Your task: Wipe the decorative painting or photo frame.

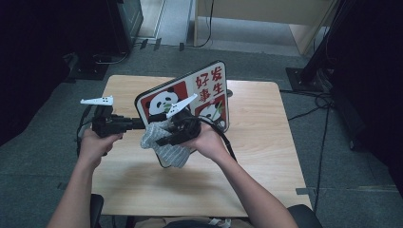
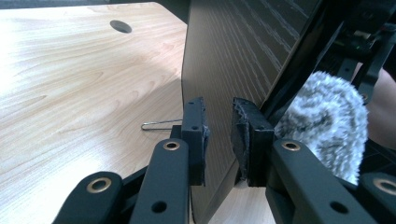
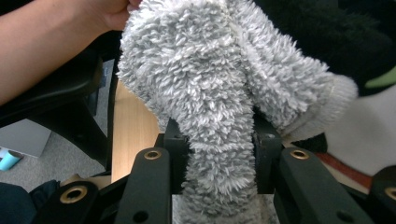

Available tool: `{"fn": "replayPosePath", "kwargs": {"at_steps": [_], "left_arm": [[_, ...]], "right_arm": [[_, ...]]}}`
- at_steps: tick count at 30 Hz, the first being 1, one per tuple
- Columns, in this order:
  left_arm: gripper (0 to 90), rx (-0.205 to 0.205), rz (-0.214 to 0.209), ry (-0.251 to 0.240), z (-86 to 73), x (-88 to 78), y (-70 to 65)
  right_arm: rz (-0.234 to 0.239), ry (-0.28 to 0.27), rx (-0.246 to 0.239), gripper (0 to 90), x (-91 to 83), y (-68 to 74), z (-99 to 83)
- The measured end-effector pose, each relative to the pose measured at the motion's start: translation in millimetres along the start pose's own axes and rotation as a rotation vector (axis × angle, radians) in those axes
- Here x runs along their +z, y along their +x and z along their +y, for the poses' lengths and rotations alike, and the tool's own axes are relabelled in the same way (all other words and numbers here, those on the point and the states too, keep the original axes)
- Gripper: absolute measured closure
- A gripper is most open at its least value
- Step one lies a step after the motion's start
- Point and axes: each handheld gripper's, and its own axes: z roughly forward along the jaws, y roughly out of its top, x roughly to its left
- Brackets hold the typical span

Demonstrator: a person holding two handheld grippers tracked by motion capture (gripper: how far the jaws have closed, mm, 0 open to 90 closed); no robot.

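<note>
dim room, dark corners, table lit, closeups sharp

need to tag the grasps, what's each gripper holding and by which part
The right gripper is shut on the fluffy grey sock, around its middle. The left gripper pinches the panda board by its left edge.

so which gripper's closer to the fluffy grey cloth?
Right. The right gripper has its fingers clamped on the grey cloth; the left gripper grips the panda board's edge beside it.

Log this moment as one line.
left gripper: shut on panda sign board | right gripper: shut on fluffy grey sock | sock touching board
</note>
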Motion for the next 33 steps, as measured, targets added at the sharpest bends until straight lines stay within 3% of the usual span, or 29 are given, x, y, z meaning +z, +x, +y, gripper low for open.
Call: {"fn": "replayPosePath", "kwargs": {"at_steps": [26,33], "left_arm": [[75.0,0.000,0.003,0.004,-0.9,0.6,0.0],[75.1,0.000,0.004,0.005,-1.2,0.6,0.2]], "right_arm": [[0.009,0.028,0.008,67.2,21.6,-4.1,-36.3],[0.021,0.036,0.035,67.0,28.9,-5.9,-47.9]]}}
